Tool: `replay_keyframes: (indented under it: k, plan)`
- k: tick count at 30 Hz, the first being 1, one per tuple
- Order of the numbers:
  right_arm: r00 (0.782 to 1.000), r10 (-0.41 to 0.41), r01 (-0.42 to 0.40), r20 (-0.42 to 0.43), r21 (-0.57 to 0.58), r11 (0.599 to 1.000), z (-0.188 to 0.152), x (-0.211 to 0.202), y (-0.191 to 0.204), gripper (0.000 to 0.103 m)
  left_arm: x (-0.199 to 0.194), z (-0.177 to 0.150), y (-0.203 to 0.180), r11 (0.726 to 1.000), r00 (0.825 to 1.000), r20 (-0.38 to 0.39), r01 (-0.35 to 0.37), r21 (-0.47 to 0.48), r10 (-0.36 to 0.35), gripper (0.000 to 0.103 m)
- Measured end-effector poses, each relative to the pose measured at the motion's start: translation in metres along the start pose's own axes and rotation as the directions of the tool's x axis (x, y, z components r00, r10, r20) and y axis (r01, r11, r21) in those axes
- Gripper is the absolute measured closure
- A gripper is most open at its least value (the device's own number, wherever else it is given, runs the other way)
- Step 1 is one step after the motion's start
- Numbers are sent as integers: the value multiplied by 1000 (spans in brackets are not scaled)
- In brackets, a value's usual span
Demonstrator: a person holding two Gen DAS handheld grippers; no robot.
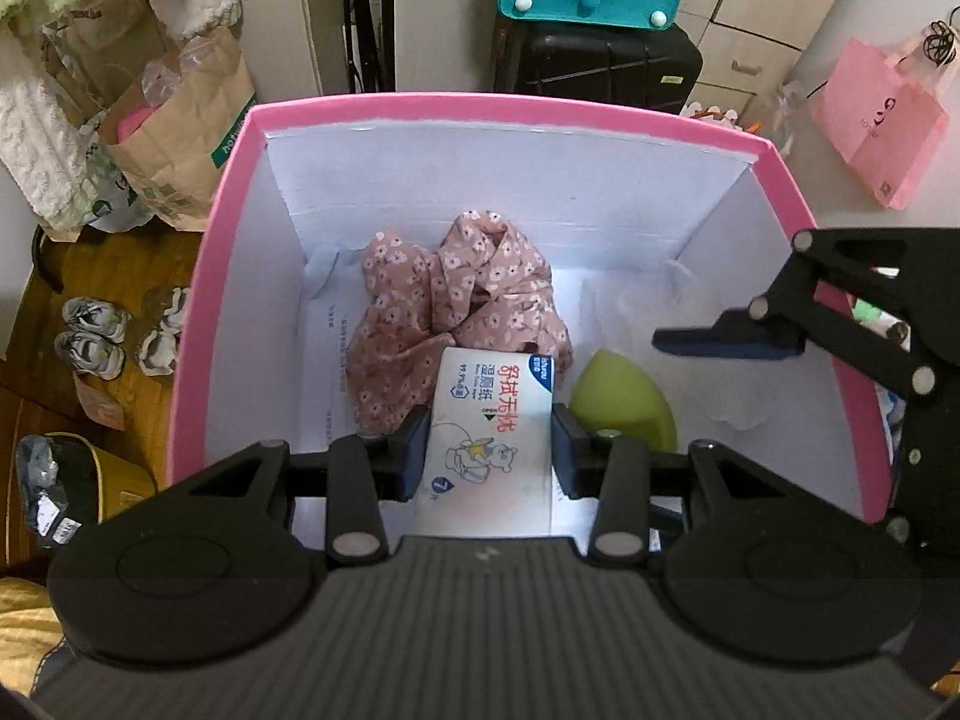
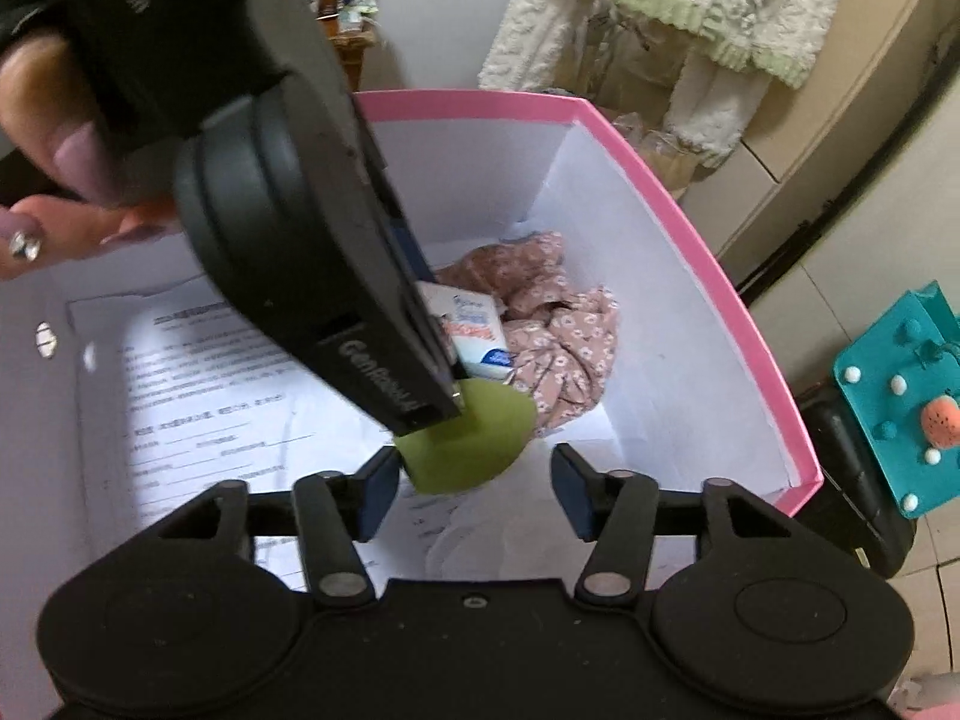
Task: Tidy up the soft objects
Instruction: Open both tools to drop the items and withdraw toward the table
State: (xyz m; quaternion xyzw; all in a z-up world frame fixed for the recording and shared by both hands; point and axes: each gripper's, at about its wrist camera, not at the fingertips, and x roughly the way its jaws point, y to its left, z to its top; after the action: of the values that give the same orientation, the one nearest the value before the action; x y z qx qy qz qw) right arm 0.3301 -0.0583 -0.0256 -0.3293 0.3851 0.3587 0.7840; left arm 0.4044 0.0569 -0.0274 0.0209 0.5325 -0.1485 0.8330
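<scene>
Pink box [image 1: 198, 324] holds floral cloth [image 1: 456, 306], green sponge [image 1: 624, 396].

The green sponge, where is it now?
In the left wrist view, the green sponge lies on the pink box floor, right of the wet wipes pack, near the floral cloth.

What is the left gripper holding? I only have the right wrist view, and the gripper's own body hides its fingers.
Observer: A wet-wipes pack. The left gripper has a finger pressed on each side of it.
Operator: Is it above the floral cloth?
Observer: Its far end covers the near edge of the floral cloth. I cannot tell whether they touch.
Operator: Is there anything outside the box on that side?
Observer: Small shoes lie on the wooden floor beside the pink box.
</scene>
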Motion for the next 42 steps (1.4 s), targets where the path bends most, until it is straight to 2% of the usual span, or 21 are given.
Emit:
replay_keyframes:
  k: [3, 7, 11, 14, 24, 32, 42]
  plan:
    - [1000, -5, 4, 17, 30, 1000, -5, -2, -2, 39, -2, -4, -2, 1000, 1000, 29, -2, 19, 1, 62]
    - [997, -7, 2, 76, 67, 998, -12, -24, 4, 39, -19, -10, -3, 999, 998, 64, 10, 33, -12, 51]
    - [988, -4, -13, 152, 112, 994, -21, -53, 10, 39, -47, -23, -5, 998, 993, 110, 30, 58, -36, 51]
    - [981, -9, -22, 192, 160, 987, -28, -74, 16, 39, -73, -36, -10, 995, 988, 153, 12, 97, -27, 48]
    - [958, -39, -59, 285, 325, 944, -60, -148, 37, 39, -154, -87, -26, 982, 971, 237, -8, 188, -37, 45]
    - [939, -35, -111, 342, 398, 911, -97, -210, 54, 39, -205, -128, -55, 968, 967, 240, 23, 252, -85, 40]
    - [937, -92, -65, 336, 428, 901, -149, -250, 76, 38, -225, -182, -103, 938, 967, 185, 107, 331, -176, 38]
